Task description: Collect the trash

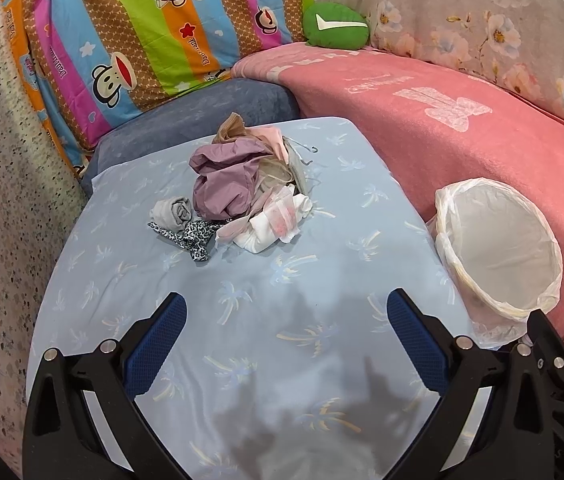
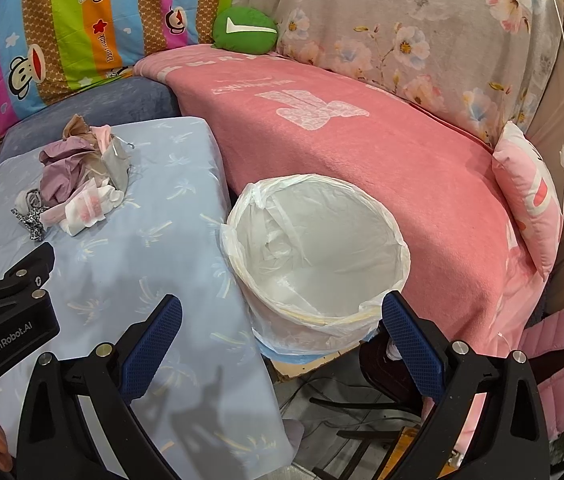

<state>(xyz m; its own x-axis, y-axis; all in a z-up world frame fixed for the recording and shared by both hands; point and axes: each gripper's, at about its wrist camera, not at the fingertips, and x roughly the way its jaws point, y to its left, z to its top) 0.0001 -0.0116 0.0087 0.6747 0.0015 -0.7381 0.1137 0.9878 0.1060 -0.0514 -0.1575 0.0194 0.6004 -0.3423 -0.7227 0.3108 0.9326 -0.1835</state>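
A pile of trash (image 1: pixel 238 192) lies on the light blue sheet (image 1: pixel 282 340): a crumpled mauve bag, white wrappers, a grey roll and a leopard-print strip. The same trash pile (image 2: pixel 74 184) appears at the far left in the right wrist view. A bin lined with a white plastic bag (image 1: pixel 497 248) stands to the right of the sheet; the bin (image 2: pixel 317 248) looks empty. My left gripper (image 1: pixel 282 312) hovers open over the sheet, short of the pile. My right gripper (image 2: pixel 282 316) is open, just before the bin's near rim. Nothing sits between either pair of fingers.
A pink blanket (image 2: pixel 361 152) covers the surface behind the bin. A green cushion (image 1: pixel 335 26) and a striped cartoon quilt (image 1: pixel 130 32) stand at the back. A pink pillow (image 2: pixel 529 196) leans at the right. Floor clutter (image 2: pixel 341 420) shows below the bin.
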